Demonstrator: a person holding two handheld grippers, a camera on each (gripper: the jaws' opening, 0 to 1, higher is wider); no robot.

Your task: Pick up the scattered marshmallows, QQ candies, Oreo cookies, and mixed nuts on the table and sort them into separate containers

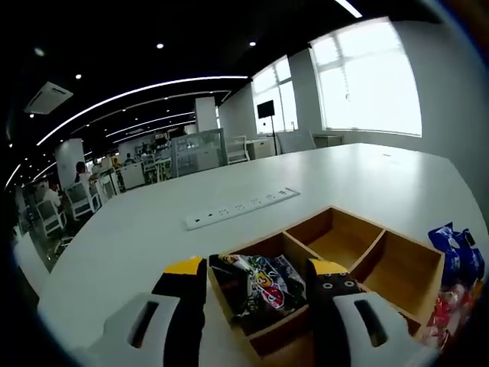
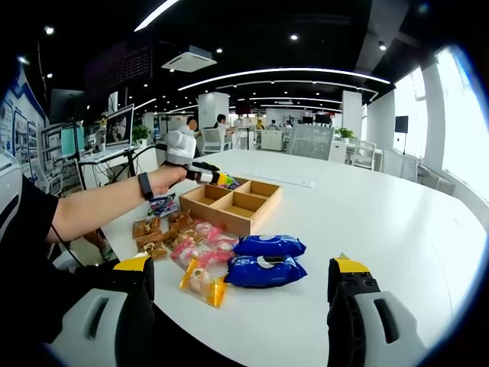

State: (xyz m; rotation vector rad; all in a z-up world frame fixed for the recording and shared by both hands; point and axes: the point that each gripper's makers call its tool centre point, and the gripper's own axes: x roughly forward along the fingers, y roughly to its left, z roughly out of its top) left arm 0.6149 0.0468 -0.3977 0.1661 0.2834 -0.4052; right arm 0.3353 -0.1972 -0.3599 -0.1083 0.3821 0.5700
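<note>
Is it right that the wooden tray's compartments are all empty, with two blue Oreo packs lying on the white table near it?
Not quite. The left gripper view shows a colourful snack packet lying in one compartment of the wooden tray; the others look empty. The two blue Oreo packs do lie on the white table near it.

Power strip [image 1: 241, 207], office bkgd.

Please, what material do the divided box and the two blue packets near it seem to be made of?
The divided box looks like light unpainted wood or plywood with a matte finish: tan faces, visible panel edges. The blue packets look like thin plastic film, glossy: they show highlights and crimped, wrinkled ends. Both are judged by look alone.
</note>
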